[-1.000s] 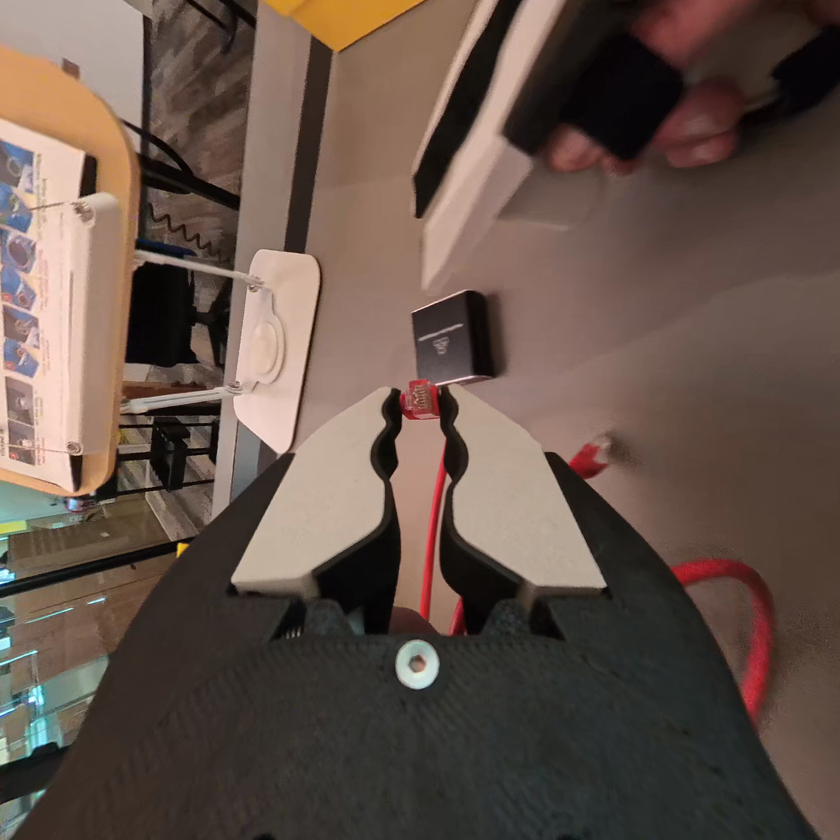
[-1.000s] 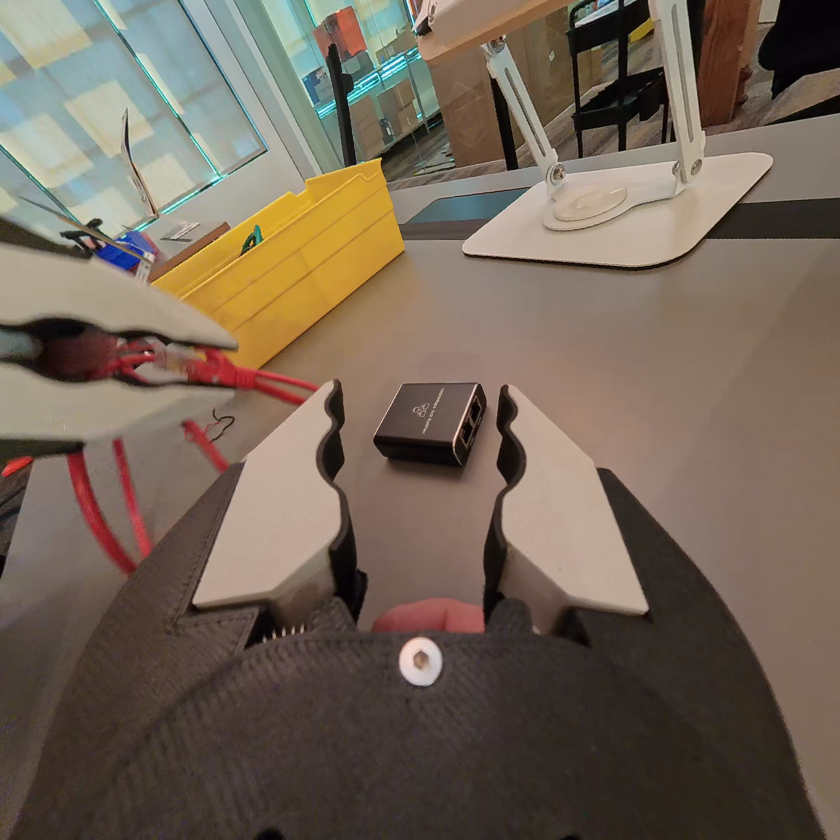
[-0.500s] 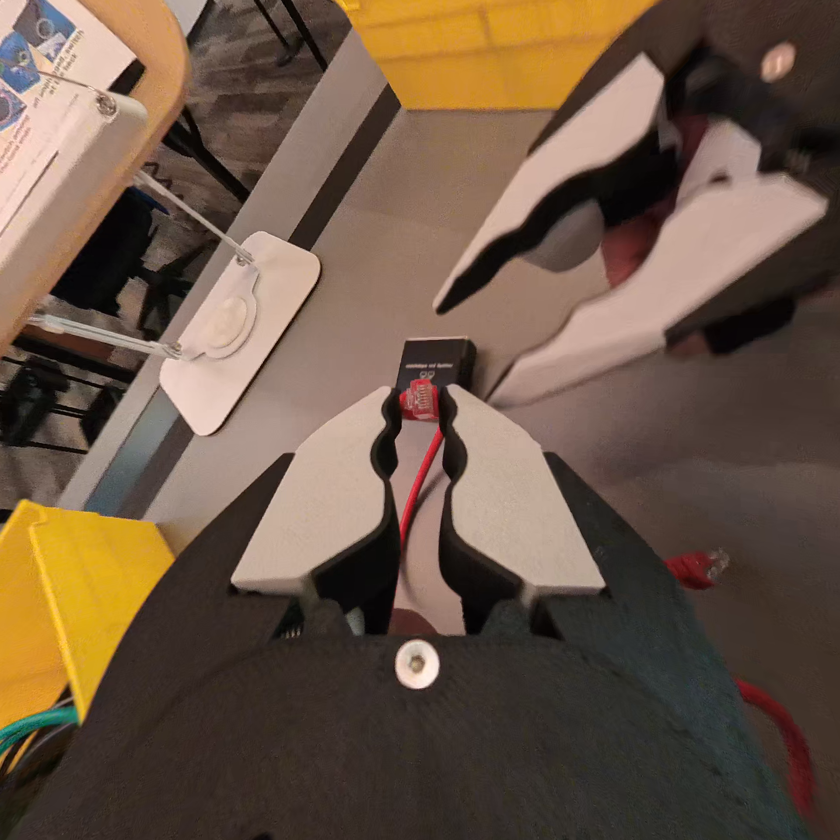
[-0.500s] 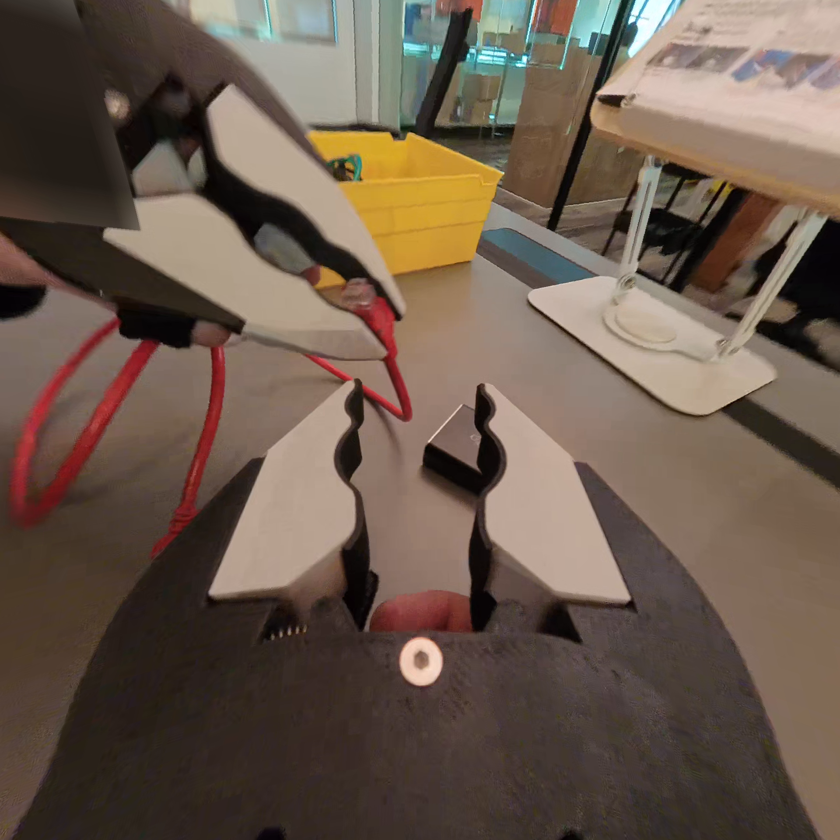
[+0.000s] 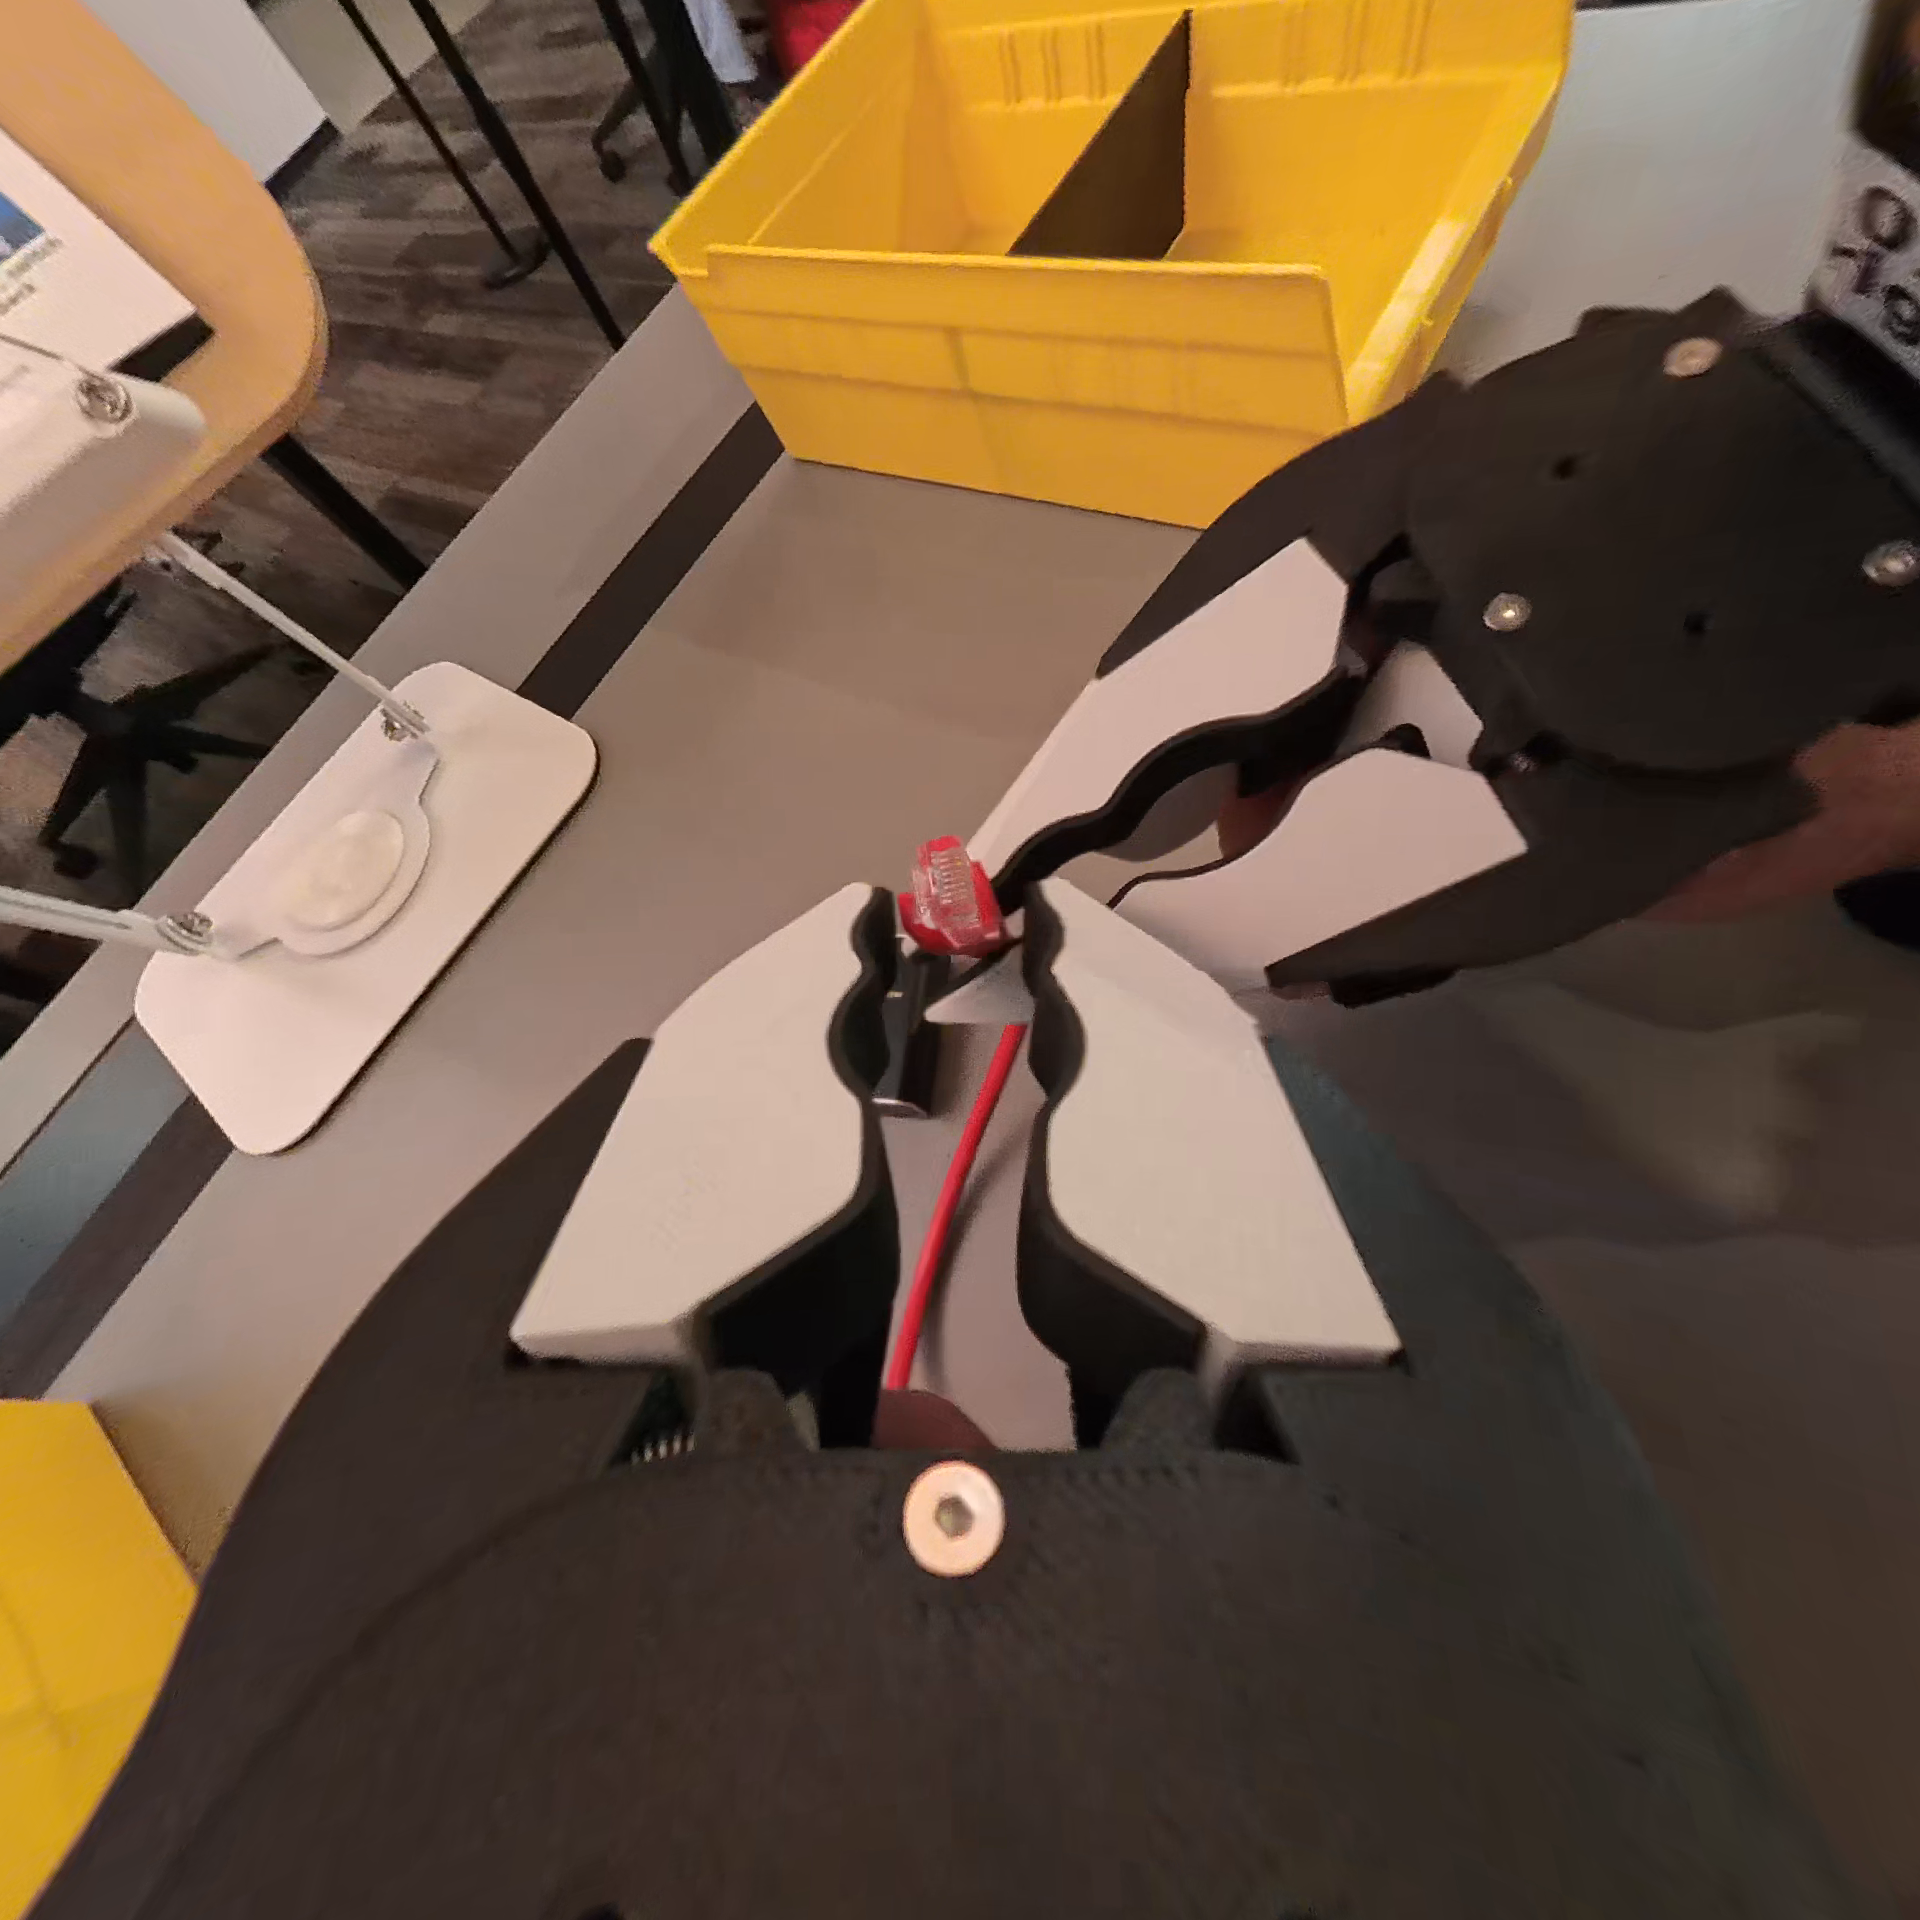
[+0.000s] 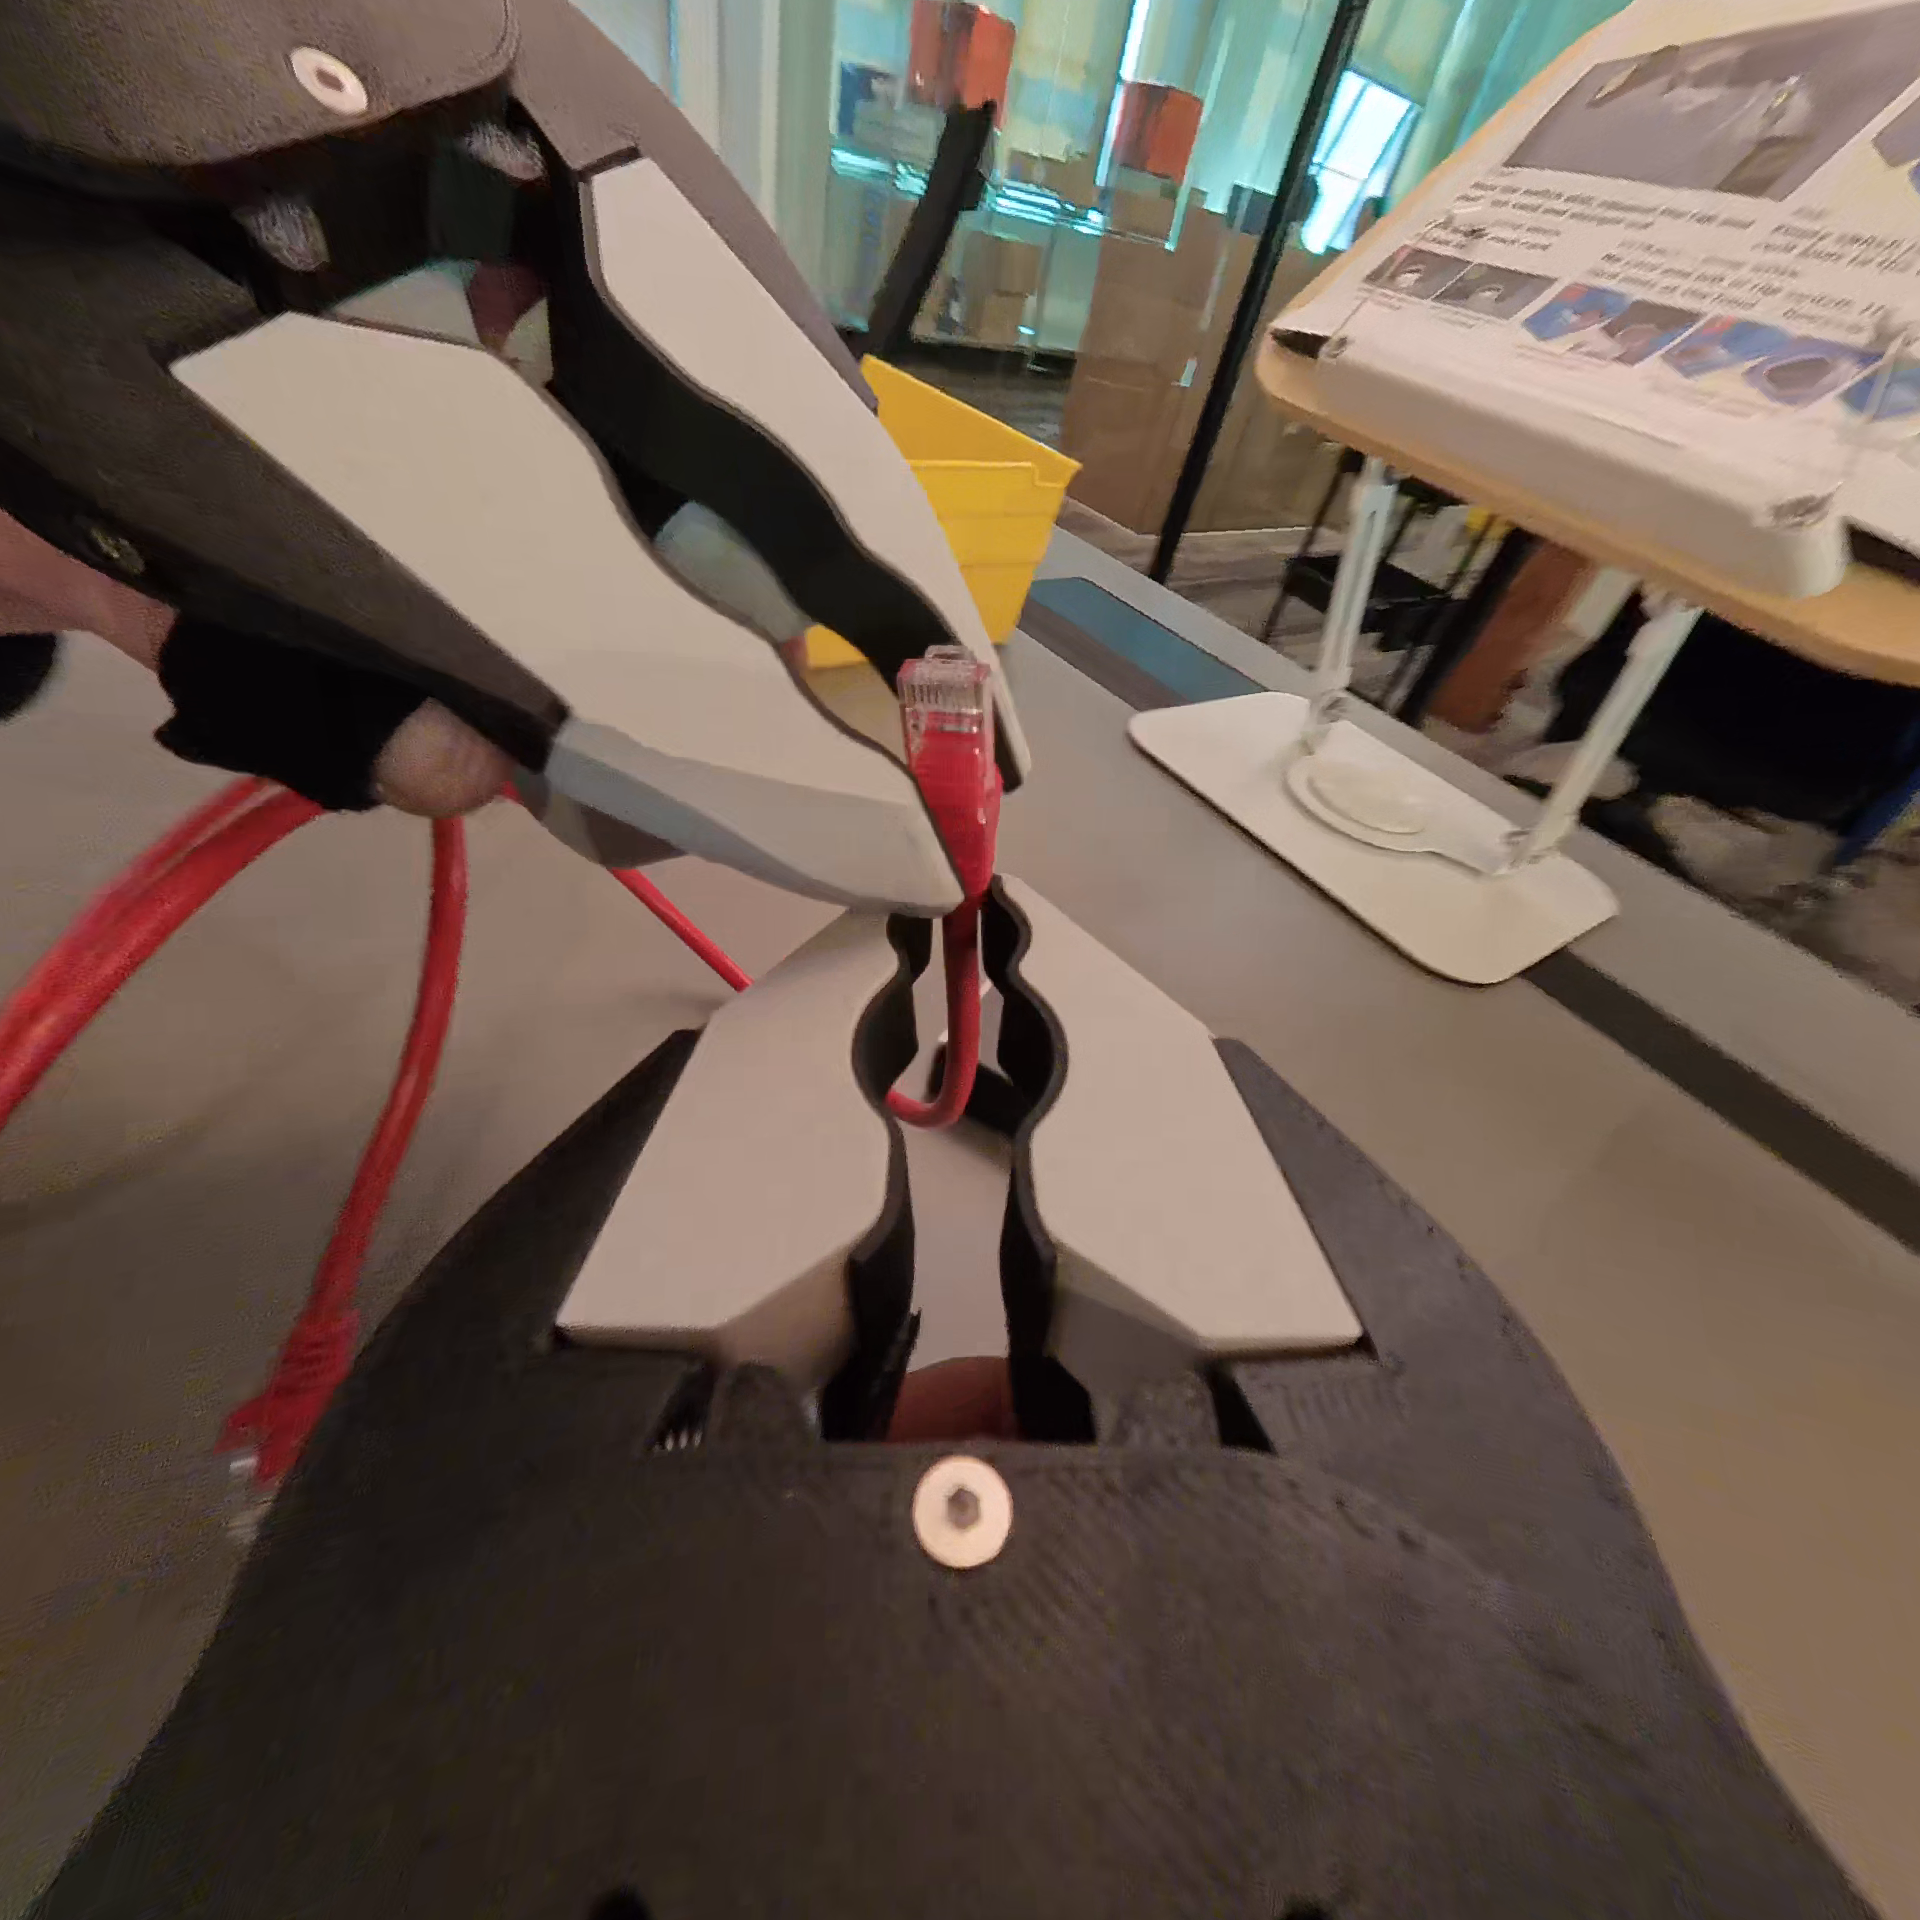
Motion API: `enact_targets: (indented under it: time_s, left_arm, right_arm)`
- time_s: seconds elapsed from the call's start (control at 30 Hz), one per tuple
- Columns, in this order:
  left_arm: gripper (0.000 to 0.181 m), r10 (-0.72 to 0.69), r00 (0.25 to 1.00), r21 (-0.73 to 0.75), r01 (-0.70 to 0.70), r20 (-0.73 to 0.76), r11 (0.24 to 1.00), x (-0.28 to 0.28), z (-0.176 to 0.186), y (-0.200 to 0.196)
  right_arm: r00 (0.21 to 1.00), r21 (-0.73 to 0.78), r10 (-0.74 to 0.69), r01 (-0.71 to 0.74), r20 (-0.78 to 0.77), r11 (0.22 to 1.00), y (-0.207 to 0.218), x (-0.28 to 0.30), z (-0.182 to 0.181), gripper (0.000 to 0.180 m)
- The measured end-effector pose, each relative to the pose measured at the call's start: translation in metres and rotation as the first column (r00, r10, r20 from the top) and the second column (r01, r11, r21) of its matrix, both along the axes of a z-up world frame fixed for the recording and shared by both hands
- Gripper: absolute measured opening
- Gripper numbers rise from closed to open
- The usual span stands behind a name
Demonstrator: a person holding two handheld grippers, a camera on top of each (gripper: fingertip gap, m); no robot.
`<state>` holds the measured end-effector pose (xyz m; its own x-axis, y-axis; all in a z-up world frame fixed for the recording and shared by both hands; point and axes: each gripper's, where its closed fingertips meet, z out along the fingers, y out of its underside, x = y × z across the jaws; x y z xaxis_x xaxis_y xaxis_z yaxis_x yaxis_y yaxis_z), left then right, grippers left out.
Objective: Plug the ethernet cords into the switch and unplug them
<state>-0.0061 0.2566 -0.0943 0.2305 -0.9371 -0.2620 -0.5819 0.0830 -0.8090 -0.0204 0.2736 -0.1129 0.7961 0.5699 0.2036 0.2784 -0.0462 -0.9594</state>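
My left gripper (image 5: 951,914) is shut on the clear-tipped plug (image 5: 948,894) of a red ethernet cord, holding it upright above the grey table (image 5: 790,623). The small black switch (image 5: 912,1049) lies just under it and is mostly hidden by the fingers. My right gripper (image 6: 956,920) has its jaws closed to a narrow gap around the red cord (image 6: 964,997) just below the plug (image 6: 940,727). The left gripper (image 6: 971,831) shows there from the upper left. The right gripper (image 5: 1049,868) comes in from the right. The cord's other plug (image 6: 301,1371) lies on the table.
A yellow divided bin (image 5: 1039,312) stands at the back of the table. Another yellow bin (image 5: 62,1621) is at the lower left. A white stand base (image 5: 353,914) holds up a tan board with a printed sheet (image 6: 1662,260). Red cord loops (image 6: 405,987) trail left. Both grippers' tips are close together, under 4 cm apart.
The right gripper has moved in from over the switch and narrowed from wide open to nearly closed around the cord. The left gripper has turned the plug upright and kept hold of it.
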Motion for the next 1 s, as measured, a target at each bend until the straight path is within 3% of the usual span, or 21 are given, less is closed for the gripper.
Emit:
enact_targets:
  time_s: [0.17,0.23,0.37,0.47,0.6,0.7,0.83,0.93,1.0]
  left_arm:
    - [0.061,-0.134,0.991,0.002,0.134,0.024,0.991,-0.003,0.026,-0.001]
    - [0.062,-0.183,0.981,0.013,0.183,0.071,0.983,-0.001,0.041,0.002]
    - [0.058,-0.267,0.949,-0.112,0.287,0.166,0.951,0.006,0.056,0.004]
    - [0.050,-0.391,0.878,-0.231,0.456,0.276,0.860,0.014,0.061,-0.022]
    - [0.032,-0.385,0.883,-0.152,0.433,0.268,0.888,0.023,0.048,-0.022]
    - [0.016,-0.392,0.859,-0.202,0.470,0.331,0.859,0.025,0.044,-0.031]
    - [0.015,-0.365,0.849,-0.186,0.458,0.382,0.869,0.026,0.046,-0.028]
    - [0.015,-0.281,0.866,-0.160,0.372,0.413,0.914,0.023,0.050,-0.011]
    - [0.015,-0.169,0.938,-0.065,0.197,0.304,0.978,0.015,0.042,0.015]
  right_arm:
    - [0.943,-0.050,0.100,-0.121,-0.316,0.991,-0.006,0.000,0.019,0.007]
    - [0.891,-0.047,0.151,-0.189,-0.427,0.981,-0.010,0.001,0.028,0.007]
    - [0.755,0.027,0.275,-0.323,-0.595,0.946,-0.023,0.000,0.051,0.007]
    - [0.705,0.066,0.323,-0.366,-0.631,0.928,-0.030,-0.001,0.060,0.007]
    - [0.690,0.076,0.338,-0.380,-0.640,0.922,-0.031,-0.001,0.061,0.007]
    - [0.681,0.075,0.344,-0.392,-0.647,0.917,-0.032,-0.002,0.060,0.007]
    - [0.664,0.060,0.344,-0.411,-0.664,0.910,-0.031,-0.001,0.059,0.008]
    - [0.696,-0.009,0.273,-0.372,-0.664,0.928,-0.020,0.006,0.052,0.050]
    - [0.778,-0.051,0.225,-0.312,-0.587,0.949,-0.013,0.014,0.044,0.057]
